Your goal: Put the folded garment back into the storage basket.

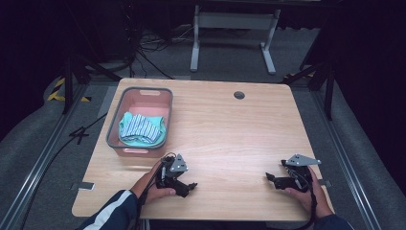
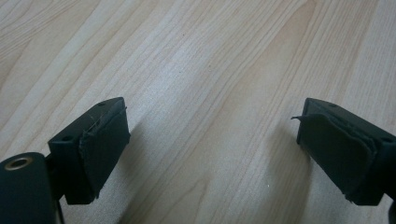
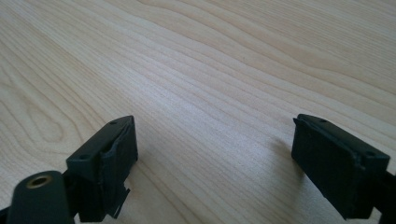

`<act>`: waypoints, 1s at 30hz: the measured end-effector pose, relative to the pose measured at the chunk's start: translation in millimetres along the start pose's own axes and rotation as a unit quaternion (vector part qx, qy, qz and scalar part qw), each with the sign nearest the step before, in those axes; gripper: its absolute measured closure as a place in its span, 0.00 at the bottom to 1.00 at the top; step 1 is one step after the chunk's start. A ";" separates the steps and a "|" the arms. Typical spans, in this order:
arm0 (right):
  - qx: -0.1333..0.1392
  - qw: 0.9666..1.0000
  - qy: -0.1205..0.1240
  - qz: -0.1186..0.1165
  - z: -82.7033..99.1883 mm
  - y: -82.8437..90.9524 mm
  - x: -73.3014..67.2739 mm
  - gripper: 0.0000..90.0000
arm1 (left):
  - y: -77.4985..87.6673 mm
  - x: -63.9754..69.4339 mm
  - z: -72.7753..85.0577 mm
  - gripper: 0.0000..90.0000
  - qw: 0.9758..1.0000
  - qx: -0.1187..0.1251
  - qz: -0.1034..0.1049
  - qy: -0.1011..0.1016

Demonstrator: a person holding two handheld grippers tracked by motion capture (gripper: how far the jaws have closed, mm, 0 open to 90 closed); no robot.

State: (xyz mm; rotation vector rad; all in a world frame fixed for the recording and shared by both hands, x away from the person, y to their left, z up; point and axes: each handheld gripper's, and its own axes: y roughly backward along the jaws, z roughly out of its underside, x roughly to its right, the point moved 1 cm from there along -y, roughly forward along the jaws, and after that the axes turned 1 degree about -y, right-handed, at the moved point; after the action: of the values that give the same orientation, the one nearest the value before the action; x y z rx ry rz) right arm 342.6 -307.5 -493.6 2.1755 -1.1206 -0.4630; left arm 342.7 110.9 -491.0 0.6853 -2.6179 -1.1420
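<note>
A pink basket with a grey rim (image 1: pixel 113 125) stands at the table's left side, holding folded cloth, striped blue-white over teal (image 1: pixel 139 128). My left gripper (image 1: pixel 189 187) rests near the front edge, just right of the basket's near end, held by a hand in a striped sleeve. Its jaws stand wide apart in the left gripper view, left gripper (image 2: pixel 212 140) over bare wood. My right gripper (image 1: pixel 271 178) sits at the front right, pointing left. In the right gripper view the right gripper (image 3: pixel 215 154) is open over bare wood with nothing between the pads.
The light wooden table (image 1: pixel 225 129) has a round cable hole (image 1: pixel 239 95) near its far edge. Beyond the table stands a white metal frame (image 1: pixel 233 28) on grey floor, with cables and dark stands around.
</note>
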 end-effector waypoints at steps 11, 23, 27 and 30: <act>0.000 1.000 0.000 0.001 0.3 0.3 0.0 0.16 | -0.4 0.1 -0.5 0.09 1.000 -0.003 0.001 0.000; 0.000 1.000 0.000 0.001 0.4 0.3 0.0 0.16 | -0.4 0.1 -0.6 0.09 1.000 -0.004 0.001 0.001; 0.000 1.000 0.000 0.001 0.4 0.3 0.0 0.16 | -0.3 -0.1 -0.7 0.09 1.000 -0.004 0.000 -0.001; 0.001 1.000 -0.001 0.000 0.6 0.7 -0.1 0.17 | -0.3 -0.1 -0.7 0.09 1.000 -0.005 -0.001 -0.001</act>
State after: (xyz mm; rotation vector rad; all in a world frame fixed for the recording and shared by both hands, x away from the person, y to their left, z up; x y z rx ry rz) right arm 341.8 -307.9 -493.6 2.1769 -1.1218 -0.4648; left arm 343.1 110.3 -490.7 0.6845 -2.6123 -1.1545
